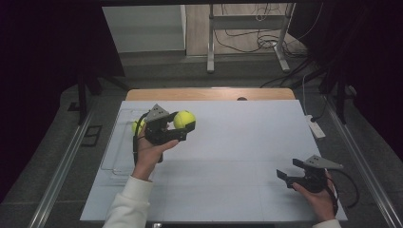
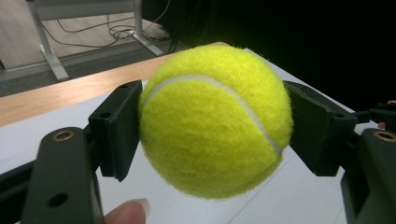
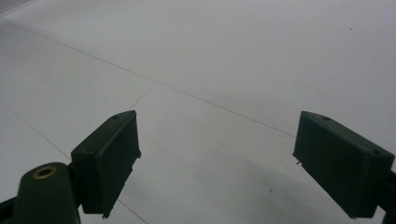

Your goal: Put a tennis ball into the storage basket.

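Fuzzy yellow tennis ball (image 2: 212, 121), white seam

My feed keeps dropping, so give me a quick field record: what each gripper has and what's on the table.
left gripper: shut on a tennis ball, held above the table
right gripper: open, nothing between its fingers
second ball: in the clear tray, partly hidden behind the left gripper
table: white board

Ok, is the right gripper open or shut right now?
Open. The right gripper has its jaws set wide apart with only bare white table between them.
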`<state>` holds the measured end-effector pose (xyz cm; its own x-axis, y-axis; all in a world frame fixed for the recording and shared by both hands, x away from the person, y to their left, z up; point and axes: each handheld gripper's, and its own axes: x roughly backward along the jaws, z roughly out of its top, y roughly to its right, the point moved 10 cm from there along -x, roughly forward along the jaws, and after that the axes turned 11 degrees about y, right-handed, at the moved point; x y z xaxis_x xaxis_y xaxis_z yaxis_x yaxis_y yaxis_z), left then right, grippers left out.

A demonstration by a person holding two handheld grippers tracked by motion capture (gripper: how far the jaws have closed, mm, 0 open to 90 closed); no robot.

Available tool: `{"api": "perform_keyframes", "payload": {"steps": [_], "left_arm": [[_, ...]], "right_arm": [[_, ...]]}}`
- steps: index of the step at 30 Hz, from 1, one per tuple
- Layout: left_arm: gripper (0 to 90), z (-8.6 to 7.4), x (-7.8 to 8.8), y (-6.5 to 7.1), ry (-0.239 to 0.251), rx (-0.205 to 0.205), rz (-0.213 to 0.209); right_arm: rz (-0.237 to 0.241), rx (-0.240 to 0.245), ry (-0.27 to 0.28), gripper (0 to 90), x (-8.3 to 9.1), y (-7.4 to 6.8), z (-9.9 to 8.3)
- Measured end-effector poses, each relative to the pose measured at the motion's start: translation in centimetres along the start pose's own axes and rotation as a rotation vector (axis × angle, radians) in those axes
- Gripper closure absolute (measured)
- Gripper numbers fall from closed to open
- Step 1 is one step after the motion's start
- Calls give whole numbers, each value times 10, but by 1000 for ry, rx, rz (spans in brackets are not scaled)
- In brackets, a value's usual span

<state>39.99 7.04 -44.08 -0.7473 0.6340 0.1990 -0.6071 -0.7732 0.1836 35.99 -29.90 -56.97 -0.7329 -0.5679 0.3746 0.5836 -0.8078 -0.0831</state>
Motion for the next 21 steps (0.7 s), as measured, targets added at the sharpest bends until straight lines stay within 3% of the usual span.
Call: {"api": "perform_keyframes", "payload": {"steps": [21], "left_arm": [[260, 5, 13, -23, 19, 4, 75]], "right_arm": [[-2, 1, 2, 142, 0, 1, 0]]}}
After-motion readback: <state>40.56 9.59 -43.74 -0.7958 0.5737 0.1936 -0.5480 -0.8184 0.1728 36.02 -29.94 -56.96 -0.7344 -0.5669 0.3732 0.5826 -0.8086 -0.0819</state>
